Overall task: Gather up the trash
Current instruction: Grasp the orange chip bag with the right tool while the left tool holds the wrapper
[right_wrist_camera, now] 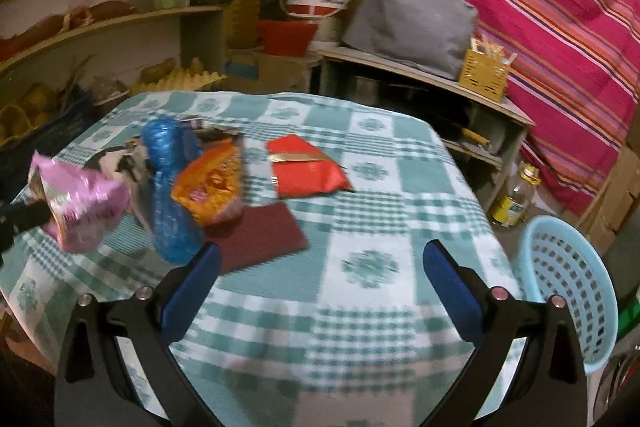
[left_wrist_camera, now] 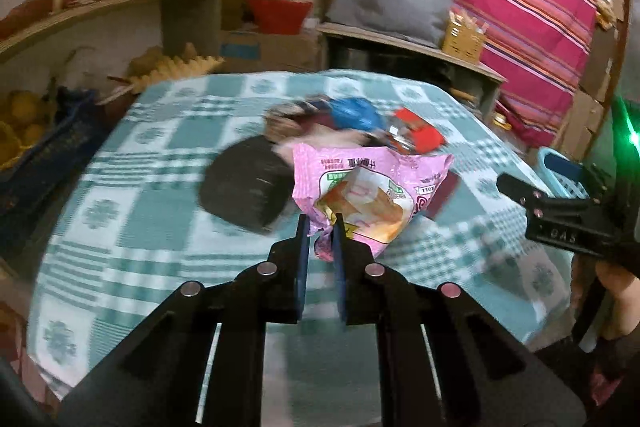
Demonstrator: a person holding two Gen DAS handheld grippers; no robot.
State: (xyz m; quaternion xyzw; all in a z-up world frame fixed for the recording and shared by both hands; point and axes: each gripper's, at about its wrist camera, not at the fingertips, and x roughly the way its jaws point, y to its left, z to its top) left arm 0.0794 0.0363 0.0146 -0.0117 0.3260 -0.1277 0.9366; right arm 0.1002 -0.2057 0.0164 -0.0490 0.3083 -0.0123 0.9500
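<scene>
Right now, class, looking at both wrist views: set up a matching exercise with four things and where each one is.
Things:
1. pink wrapper
2. blue basket
3. red packet
4. yellow holder

Places:
A. flat on the checked tablecloth
B. on the wooden shelf, beside the grey cushion
C. pinched in the left tongs
D. beyond the table's right edge

Pairs: 1-C, 2-D, 3-A, 4-B

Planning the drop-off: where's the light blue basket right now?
The light blue basket sits off the table's right edge in the right wrist view, just beyond the open right gripper, near a yellow-labelled bottle on the floor.
</scene>
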